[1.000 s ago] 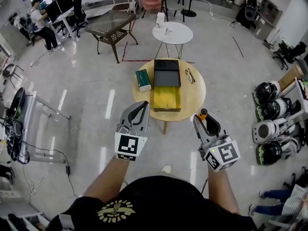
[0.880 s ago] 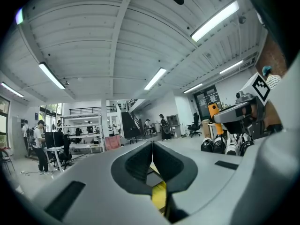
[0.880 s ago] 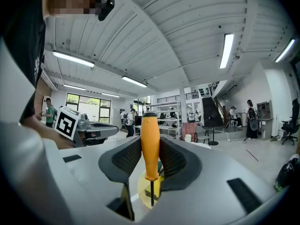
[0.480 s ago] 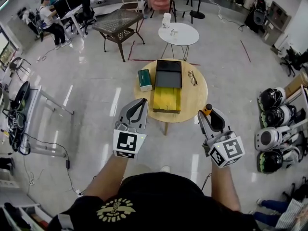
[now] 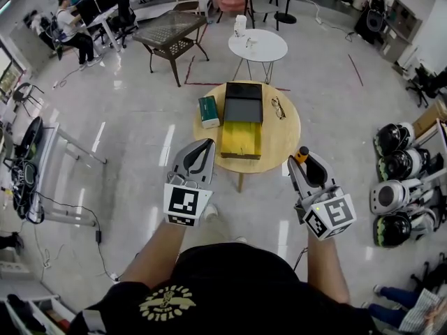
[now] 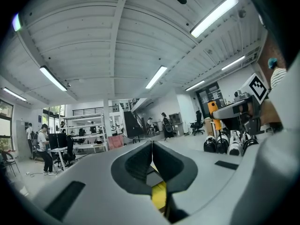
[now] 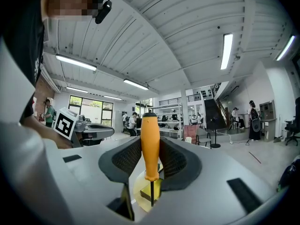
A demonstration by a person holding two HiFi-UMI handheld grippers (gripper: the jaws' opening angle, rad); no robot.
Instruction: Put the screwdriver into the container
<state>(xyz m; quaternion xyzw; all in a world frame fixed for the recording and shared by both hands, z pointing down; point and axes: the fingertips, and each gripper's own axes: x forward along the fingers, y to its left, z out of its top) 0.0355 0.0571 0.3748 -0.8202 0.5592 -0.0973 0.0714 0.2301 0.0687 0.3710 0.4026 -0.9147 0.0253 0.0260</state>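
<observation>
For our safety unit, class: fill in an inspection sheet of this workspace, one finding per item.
Surface: round wooden table, partly bare.
Job's things: orange-handled screwdriver, gripped by its handle; yellow container on the table.
Clutter: green box left of container, glasses right of it.
Grippers: left gripper jaws together, empty; right gripper jaws shut on screwdriver.
Cables: cord on floor, far left.
Surroundings: white round table, glass-topped table, helmets at right, person at a desk.

Yellow-and-black open container [image 5: 241,128] sits in the middle of the round wooden table [image 5: 283,142], small green box [image 5: 208,112] just left of it, probably glasses [image 5: 277,108] on its right. White round table [image 5: 257,45] stands behind. Orange-handled screwdriver [image 7: 150,144] stands upright in the right gripper [image 5: 300,165], off the near-right edge.
</observation>
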